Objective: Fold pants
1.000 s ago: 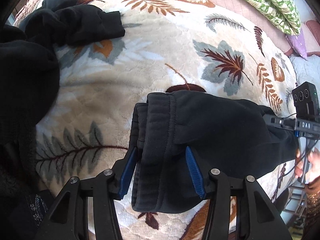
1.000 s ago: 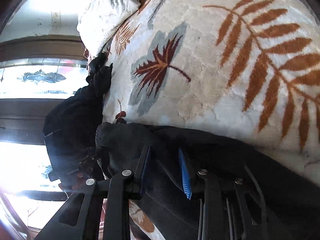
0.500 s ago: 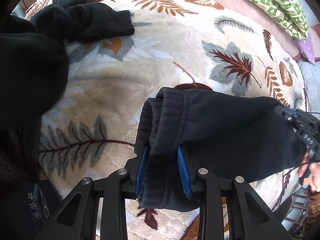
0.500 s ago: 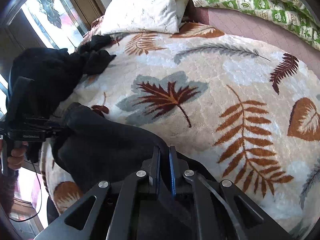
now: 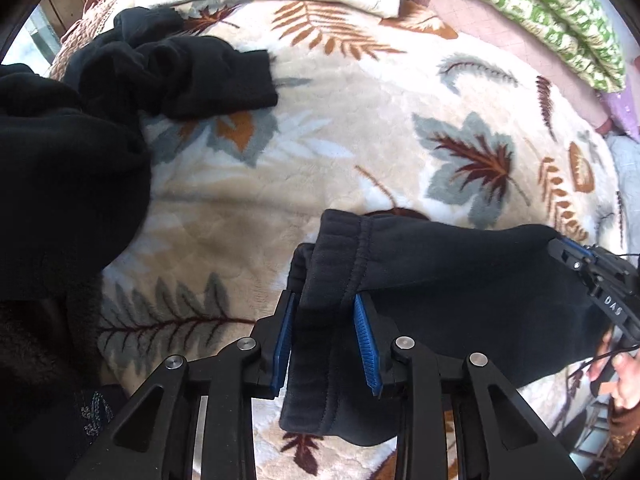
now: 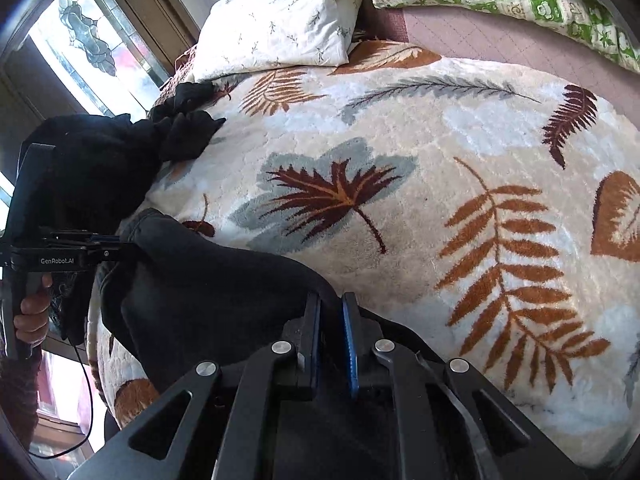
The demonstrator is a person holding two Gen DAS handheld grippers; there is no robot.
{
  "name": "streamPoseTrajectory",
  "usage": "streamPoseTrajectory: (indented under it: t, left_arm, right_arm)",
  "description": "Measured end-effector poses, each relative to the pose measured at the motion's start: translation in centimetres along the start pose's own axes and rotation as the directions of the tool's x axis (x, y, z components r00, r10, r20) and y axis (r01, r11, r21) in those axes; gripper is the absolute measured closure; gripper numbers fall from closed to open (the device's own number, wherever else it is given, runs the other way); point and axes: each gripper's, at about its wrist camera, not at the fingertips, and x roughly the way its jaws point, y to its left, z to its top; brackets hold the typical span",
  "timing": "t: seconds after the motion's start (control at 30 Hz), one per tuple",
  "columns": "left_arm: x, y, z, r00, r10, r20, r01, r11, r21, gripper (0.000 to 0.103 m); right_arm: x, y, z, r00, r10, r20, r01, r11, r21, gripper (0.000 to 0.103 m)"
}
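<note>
Holding the pants point(image 5: 432, 280) just above the bed point(image 5: 360, 128), the left gripper point(image 5: 325, 340) is clamping the waistband; the right gripper point(image 6: 330, 344), jaws just reopening slightly, is probably pinching the far edge. Both should be keeping the cloth taut and level while lowering.

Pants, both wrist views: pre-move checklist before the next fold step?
1. Left tool gripping the pants at the waistband: ok, blue pads press the bunched band.
2. Right tool gripping the other end: ok, jaws nearly shut on dark fabric after closing and then easing slightly open.
3. Fabric spans between both tools without dropping: ok.
4. Layers aligned, no twist: cannot tell, the underside is hidden.
5. Landing area on the leaf blanket free: ok ahead of the pants.
6. Other dark clothes clear of the pants: ok, apart at the far left.
</note>
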Motion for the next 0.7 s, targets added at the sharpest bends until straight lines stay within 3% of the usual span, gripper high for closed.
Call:
streamPoseTrajectory:
  t: [0.17, 0.27, 0.4, 0.47, 0.53, 0.57, 0.6, 0.7]
  left_arm:
    - [1.4, -0.7, -0.8, 0.998, 0.065, -0.008, -0.064, 0.998, 0.020, 0.062]
    - [0.1, 0.5, -0.9, 1.000, 0.005, 0.005, -0.005, 0.999, -0.034, 0.054]
    - [-2.4, 1.8, -1.7, 0.997, -0.070, 0.043, 0.074, 0.993, -0.095, 0.046]
    - [-3.6, 0.8, -2.2, 0.998, -0.002, 0.070, 0.007, 0.998, -0.070, 0.046]
    - [-5.2, -0.4, -2.6, 0.971, 0.199, 0.133, -0.190, 0.979, -0.076, 0.047]
    - [-6.1, -0.7, -2.8, 0.954, 0.247, 0.169, -0.233, 0.968, -0.095, 0.047]
    - [-6.7, -1.2, -2.8, 0.954, 0.229, 0.193, -0.213, 0.972, -0.098, 0.047]
    - [-6.8, -4.4, -2.4, 0.984, 0.073, 0.162, -0.071, 0.997, -0.013, 0.047]
  right_arm:
    - [1.6, -1.3, 0.4, 1.000, 0.010, -0.028, -0.008, 0.998, 0.061, 0.081]
    - [-0.4, -2.5, 0.2, 0.999, 0.039, 0.009, -0.039, 0.991, 0.128, 0.073]
    - [-5.9, -5.0, -1.6, 0.995, 0.065, 0.078, -0.080, 0.977, 0.197, 0.063]
    - [-9.2, -6.6, -3.4, 0.993, 0.059, 0.099, -0.080, 0.970, 0.228, 0.056]
    - [-12.5, -8.6, -5.8, 0.994, 0.025, 0.109, -0.053, 0.964, 0.260, 0.054]
    - [-14.1, -9.7, -7.2, 0.994, 0.002, 0.114, -0.035, 0.959, 0.283, 0.053]
    - [-15.6, -10.9, -8.6, 0.993, -0.018, 0.119, -0.020, 0.950, 0.311, 0.052]
    - [-19.3, -14.8, -13.2, 0.986, -0.092, 0.137, 0.027, 0.909, 0.415, 0.046]
